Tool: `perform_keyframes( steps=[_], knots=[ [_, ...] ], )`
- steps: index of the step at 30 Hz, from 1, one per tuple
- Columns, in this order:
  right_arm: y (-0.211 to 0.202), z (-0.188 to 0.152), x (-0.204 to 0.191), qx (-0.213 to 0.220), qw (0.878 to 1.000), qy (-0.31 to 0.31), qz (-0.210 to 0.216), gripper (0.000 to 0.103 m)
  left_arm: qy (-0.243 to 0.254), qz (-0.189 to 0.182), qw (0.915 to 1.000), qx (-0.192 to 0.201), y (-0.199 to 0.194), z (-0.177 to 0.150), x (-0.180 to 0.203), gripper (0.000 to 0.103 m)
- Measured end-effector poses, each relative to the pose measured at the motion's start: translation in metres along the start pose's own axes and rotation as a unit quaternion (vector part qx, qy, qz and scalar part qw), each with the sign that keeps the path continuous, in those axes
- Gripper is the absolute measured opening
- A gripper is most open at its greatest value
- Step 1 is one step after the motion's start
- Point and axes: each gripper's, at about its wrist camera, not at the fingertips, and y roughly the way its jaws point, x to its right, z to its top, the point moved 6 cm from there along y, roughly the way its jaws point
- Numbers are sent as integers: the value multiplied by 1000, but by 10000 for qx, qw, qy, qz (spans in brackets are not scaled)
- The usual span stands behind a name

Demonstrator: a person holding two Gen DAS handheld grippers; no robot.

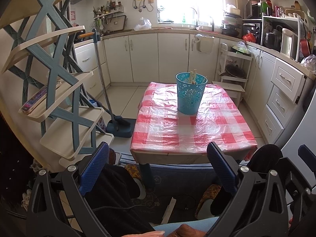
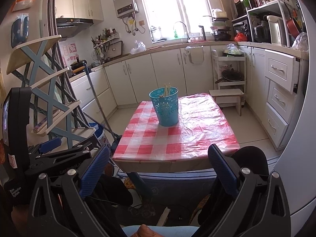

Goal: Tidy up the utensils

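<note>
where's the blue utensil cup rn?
The blue cup stands upright on the red-checked table, toward its far edge, centre in both wrist views, chopsticks inside. Both grippers hang open, well short of it.

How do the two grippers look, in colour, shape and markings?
Both the left gripper and the right gripper have black, triangular cut-out frames with silver bolts and ribbed blue fingers. In the right wrist view, the left unit carries white "Data Acquisition System" lettering.

Home kitchen: cabinets (image 1: 144, 57), sink faucet (image 2: 182, 29), range hood (image 2: 74, 21).
</note>
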Motion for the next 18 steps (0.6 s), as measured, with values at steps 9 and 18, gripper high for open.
perform_keyframes(
  steps=[9, 18],
  knots=[
    [1, 1, -1, -7, 10000, -8, 3, 96, -16, 1, 10000, 22, -1, -1, 0, 95],
    [1, -1, -1, -14, 10000, -11, 5, 96, -30, -5, 10000, 24, -2, -1, -1, 95]
  ],
)
